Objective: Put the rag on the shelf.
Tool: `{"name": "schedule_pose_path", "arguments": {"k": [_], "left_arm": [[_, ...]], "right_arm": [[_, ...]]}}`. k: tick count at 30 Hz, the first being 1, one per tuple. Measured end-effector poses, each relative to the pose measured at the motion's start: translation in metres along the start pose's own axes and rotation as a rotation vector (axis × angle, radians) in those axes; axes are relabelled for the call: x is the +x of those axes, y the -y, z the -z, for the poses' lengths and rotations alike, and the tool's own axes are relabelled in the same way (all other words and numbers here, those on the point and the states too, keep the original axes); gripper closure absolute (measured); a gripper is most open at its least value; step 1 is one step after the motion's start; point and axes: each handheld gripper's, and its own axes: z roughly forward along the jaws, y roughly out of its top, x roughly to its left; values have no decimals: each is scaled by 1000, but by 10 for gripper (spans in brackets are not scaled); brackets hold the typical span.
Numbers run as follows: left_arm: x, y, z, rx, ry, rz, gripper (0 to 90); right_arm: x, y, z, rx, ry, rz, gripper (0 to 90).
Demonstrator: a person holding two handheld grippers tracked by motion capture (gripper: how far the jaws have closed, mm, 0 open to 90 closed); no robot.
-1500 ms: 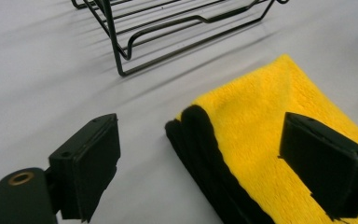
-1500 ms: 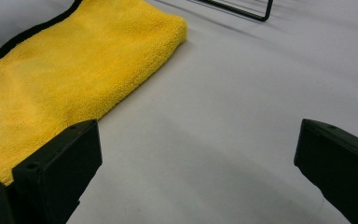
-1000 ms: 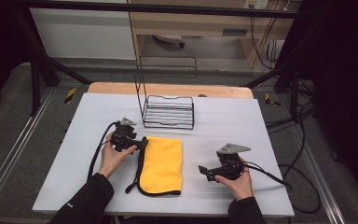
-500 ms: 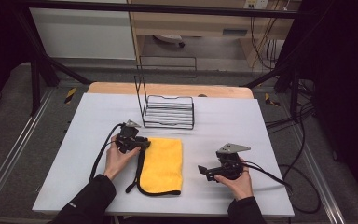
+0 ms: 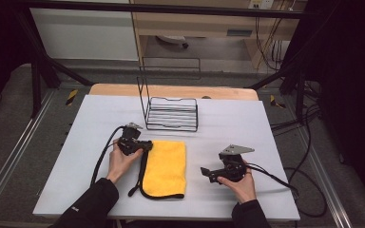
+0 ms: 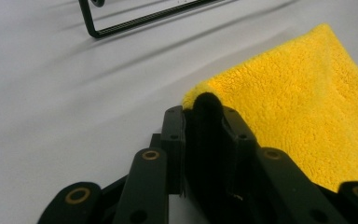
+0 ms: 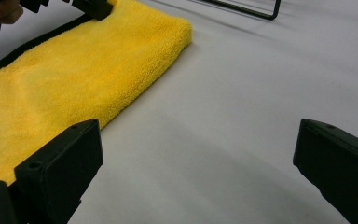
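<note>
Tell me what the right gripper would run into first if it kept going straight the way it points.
Probably the yellow cloth: the right gripper points at its near long edge across bare table, jaws open. Depth is unclear.

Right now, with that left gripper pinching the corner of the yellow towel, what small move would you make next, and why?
Probably lift that corner a little. The left gripper has just been closing and now pinches the black-edged corner of the yellow towel, which lies flat. The right gripper sits open beside it, gripping nothing.
</note>
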Motion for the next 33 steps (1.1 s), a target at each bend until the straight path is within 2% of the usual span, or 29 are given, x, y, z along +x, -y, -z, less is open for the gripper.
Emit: {"name": "schedule_pose_path", "arguments": {"k": [4, 9, 12, 17, 23, 25, 29, 33], "left_arm": [[-3, 1, -1, -7, -23, -31, 740], [-6, 3, -1, -21, -37, -45, 734], [-4, 3, -1, -22, -29, -52, 731], [-5, 4, -2, -22, -35, -70, 727], [-4, 4, -2, -26, -27, -71, 721], [-4, 4, -2, -26, -26, -71, 719], [-4, 4, -2, -26, -28, -77, 714], [-4, 4, -2, -28, -28, -77, 712]], "right_arm": [[1, -5, -4, -4, 3, 12, 12], [9, -15, -15, -2, 19, 19, 9], [12, -24, -25, 3, 20, 35, 24], [16, -39, -48, 15, 21, 16, 78], [13, -56, -72, 10, 17, -5, 196], [11, -59, -79, 24, 20, -11, 236], [7, -60, -91, 26, 18, -53, 315], [5, -58, -97, 28, 23, -57, 418]]}}
